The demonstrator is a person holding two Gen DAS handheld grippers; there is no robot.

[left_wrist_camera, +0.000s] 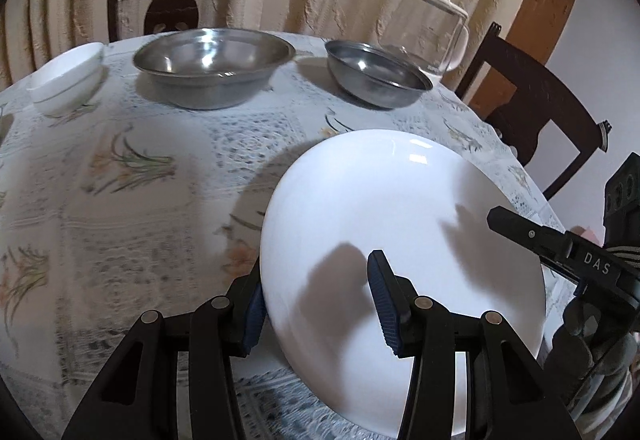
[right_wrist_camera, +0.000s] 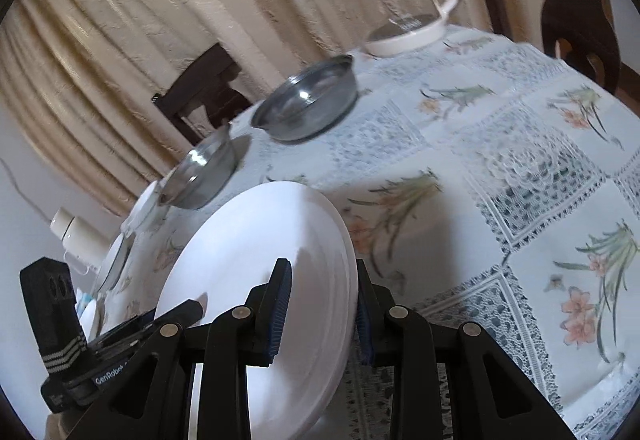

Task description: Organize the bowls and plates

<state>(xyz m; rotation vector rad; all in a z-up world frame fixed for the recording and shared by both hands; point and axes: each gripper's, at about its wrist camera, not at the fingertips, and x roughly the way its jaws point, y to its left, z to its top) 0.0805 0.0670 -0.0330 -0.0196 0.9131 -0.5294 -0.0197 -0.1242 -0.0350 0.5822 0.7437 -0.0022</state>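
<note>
Left wrist: both tools (left_wrist_camera: 316,304) pinch the white plate's (left_wrist_camera: 400,208) opposite edges.

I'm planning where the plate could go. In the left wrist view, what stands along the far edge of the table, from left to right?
White bowl → large steel bowl → small steel bowl → glass jug with white lid.

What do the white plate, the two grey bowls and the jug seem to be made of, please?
White plate: likely glazed ceramic or opal glass; glossy, with bright highlights. Large bowl and small bowl: probably stainless steel; grey, with mirror-like glints. Jug: clear glass or plastic, see-through, with a white lid.
</note>
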